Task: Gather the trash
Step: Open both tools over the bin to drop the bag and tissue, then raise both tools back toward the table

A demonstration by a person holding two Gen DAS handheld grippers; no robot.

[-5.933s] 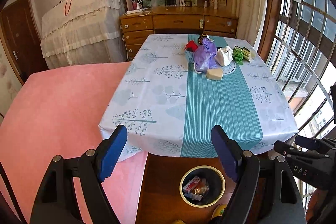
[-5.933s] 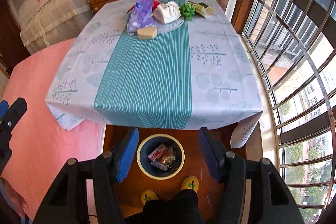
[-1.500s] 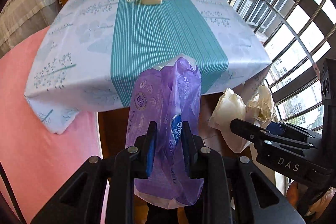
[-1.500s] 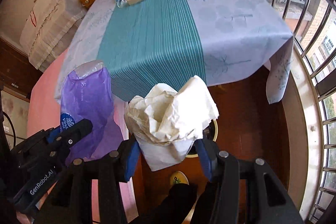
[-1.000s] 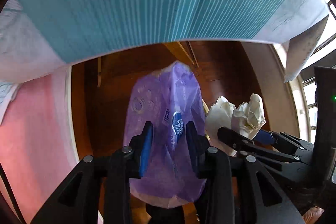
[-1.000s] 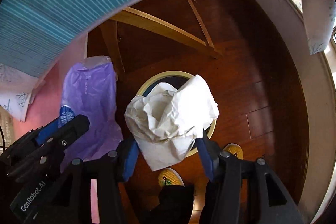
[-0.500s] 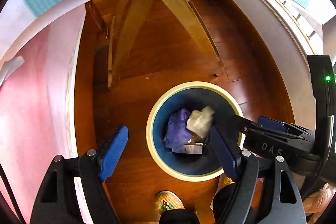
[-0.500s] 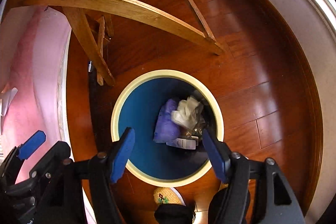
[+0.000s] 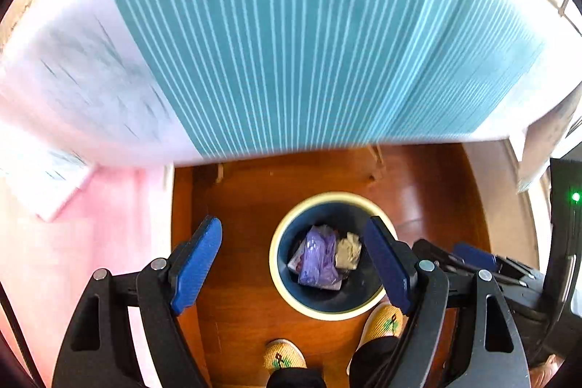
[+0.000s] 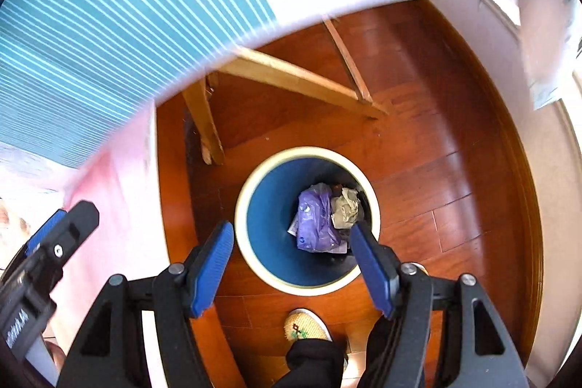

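Below, purple bag (image 9: pixel 317 260) binned beneath left tool (image 9: pixel 294 262).

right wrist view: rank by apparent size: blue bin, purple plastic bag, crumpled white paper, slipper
1. Round blue bin with cream rim
2. Purple plastic bag
3. Crumpled white paper and yellow woven slipper: look alike; slipper nearer, partly hidden.

Black angular frames with silver pivot screws and ribbed blue pads on left gripper (image 9: pixel 294 264) and right gripper (image 10: pixel 293 264), white lettering on one flank, plus dark trouser legs and yellow knitted slippers (image 10: pixel 305 326) beside the bin (image 10: pixel 254 177).
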